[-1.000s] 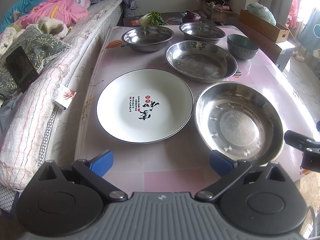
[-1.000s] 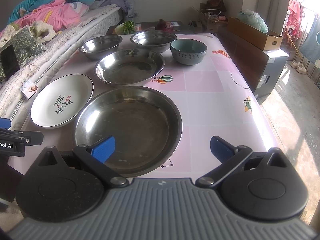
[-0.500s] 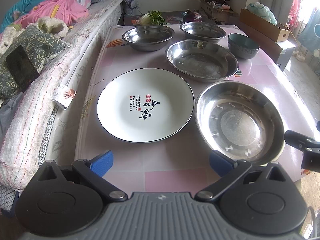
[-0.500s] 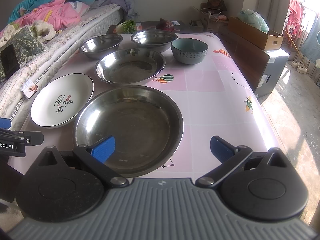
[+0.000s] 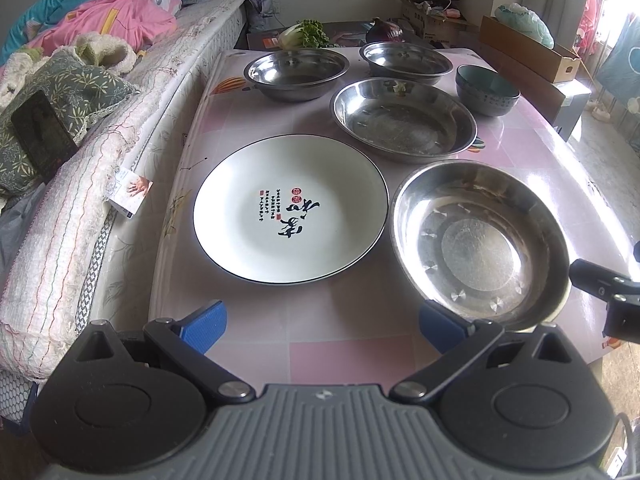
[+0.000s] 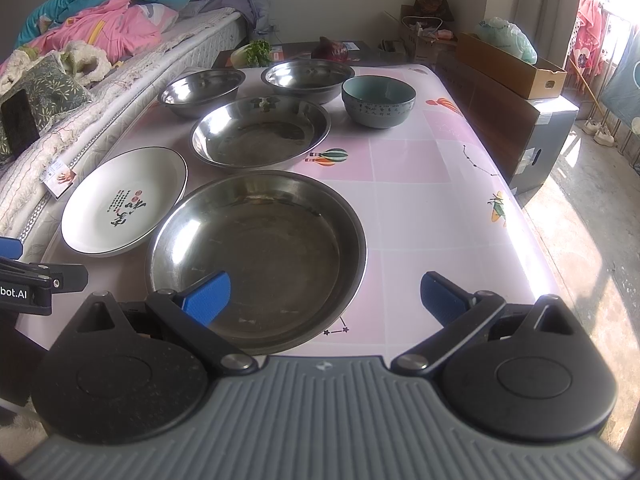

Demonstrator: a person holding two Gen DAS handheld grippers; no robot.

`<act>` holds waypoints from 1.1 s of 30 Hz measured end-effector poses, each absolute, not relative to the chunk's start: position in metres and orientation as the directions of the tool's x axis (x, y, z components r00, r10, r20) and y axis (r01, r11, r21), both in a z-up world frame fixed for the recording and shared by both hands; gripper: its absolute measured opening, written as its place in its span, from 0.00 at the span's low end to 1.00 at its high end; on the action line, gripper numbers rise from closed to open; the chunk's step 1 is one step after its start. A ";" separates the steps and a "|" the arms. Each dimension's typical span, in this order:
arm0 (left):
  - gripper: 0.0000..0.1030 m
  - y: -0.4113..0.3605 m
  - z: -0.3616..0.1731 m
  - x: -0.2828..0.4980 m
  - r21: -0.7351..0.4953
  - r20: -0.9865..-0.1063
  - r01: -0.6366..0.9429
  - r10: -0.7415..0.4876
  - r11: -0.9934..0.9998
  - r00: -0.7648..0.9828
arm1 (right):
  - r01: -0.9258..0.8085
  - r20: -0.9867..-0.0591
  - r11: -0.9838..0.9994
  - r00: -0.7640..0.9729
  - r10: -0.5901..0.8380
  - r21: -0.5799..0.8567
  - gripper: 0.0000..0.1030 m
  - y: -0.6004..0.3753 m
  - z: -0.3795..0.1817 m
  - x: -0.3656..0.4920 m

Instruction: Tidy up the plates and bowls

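A white plate with black calligraphy (image 5: 290, 214) (image 6: 124, 200) lies near the front left of the pink table (image 5: 520, 148). A large steel plate (image 5: 478, 240) (image 6: 258, 256) lies to its right. Behind them are a second steel plate (image 5: 404, 122) (image 6: 260, 132), two steel bowls (image 5: 296, 74) (image 5: 406, 62) and a teal ceramic bowl (image 5: 486, 90) (image 6: 378, 100). My left gripper (image 5: 322, 322) is open and empty at the front edge, before the white plate. My right gripper (image 6: 324, 300) is open and empty over the near rim of the large steel plate.
A bed with quilts and pillows (image 5: 80, 80) runs along the table's left side. A low stand with greens (image 5: 306, 34) and a purple cabbage (image 5: 384, 32) is behind the table. Cardboard boxes (image 6: 512, 64) and a dark cabinet (image 6: 532, 136) stand to the right.
Both grippers have edged slightly forward toward the dishes. Nothing on the table has moved and both grippers stay open.
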State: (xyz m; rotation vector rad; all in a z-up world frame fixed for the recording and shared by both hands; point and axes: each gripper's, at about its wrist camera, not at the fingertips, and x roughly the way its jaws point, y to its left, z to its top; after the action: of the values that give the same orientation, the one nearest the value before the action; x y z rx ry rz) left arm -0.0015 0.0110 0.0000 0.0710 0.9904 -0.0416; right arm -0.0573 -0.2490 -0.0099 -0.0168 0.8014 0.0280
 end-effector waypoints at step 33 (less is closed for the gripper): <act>1.00 0.024 0.002 0.057 0.063 -0.789 0.010 0.044 0.998 0.612 | 0.016 -0.616 0.999 0.787 -0.036 -0.038 0.99 -0.285 -0.014 0.008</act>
State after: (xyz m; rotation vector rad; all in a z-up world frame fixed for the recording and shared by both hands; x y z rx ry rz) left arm 0.0568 0.0243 0.0023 0.0632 0.9119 0.0199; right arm 0.0083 -0.2854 -0.0142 -0.0313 0.6650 -0.0283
